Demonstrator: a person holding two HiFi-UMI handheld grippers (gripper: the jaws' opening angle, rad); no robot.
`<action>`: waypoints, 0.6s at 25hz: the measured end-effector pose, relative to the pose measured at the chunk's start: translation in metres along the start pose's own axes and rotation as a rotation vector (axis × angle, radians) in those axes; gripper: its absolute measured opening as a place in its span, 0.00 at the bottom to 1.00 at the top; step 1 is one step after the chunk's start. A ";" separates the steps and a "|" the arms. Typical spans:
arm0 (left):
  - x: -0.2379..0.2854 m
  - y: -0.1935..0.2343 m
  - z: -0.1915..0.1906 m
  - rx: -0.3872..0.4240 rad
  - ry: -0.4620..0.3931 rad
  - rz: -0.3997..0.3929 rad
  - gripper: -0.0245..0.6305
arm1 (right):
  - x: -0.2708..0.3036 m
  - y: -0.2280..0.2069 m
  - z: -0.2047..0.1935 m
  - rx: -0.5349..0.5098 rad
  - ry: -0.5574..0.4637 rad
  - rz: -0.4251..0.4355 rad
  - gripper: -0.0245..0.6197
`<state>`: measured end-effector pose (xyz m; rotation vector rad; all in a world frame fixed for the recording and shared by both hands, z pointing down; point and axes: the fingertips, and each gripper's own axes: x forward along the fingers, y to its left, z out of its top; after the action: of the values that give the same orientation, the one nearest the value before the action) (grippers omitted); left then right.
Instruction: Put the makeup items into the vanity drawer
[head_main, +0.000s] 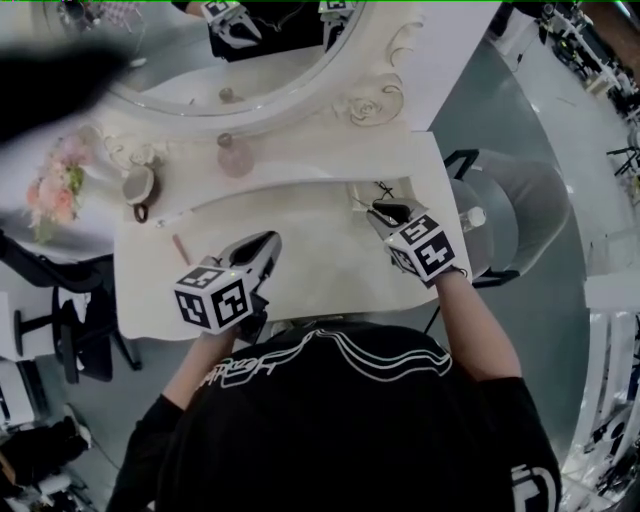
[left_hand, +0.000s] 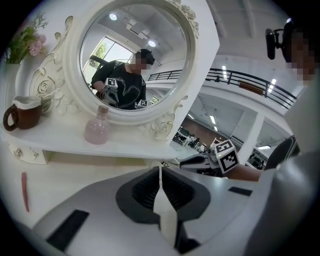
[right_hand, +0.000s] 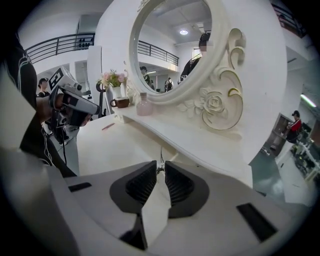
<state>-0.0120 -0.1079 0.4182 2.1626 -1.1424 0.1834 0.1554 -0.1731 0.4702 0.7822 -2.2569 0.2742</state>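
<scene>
My right gripper hovers over the right end of the white vanity top, by the raised shelf. Its jaws are almost closed on a thin dark makeup tool pinched at the very tips; what kind of tool it is I cannot tell. My left gripper hangs over the front left of the top, shut and empty, with its pads meeting. A pinkish stick lies on the top to the left of the left gripper. No open drawer shows in any view.
On the raised shelf stand a pink bottle, a brown-and-white cup and pink flowers. The round mirror rises behind them. A grey chair stands to the right of the vanity.
</scene>
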 end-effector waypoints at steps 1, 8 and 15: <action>0.002 -0.003 0.000 0.001 -0.003 0.001 0.09 | -0.002 -0.007 -0.005 -0.006 0.008 -0.007 0.15; 0.011 -0.015 0.002 0.005 -0.028 0.032 0.09 | -0.002 -0.053 -0.033 -0.049 0.076 -0.028 0.15; 0.013 -0.014 -0.007 -0.013 -0.045 0.067 0.09 | 0.012 -0.069 -0.042 -0.054 0.094 0.006 0.15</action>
<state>0.0077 -0.1071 0.4215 2.1276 -1.2394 0.1574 0.2145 -0.2161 0.5063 0.7196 -2.1700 0.2466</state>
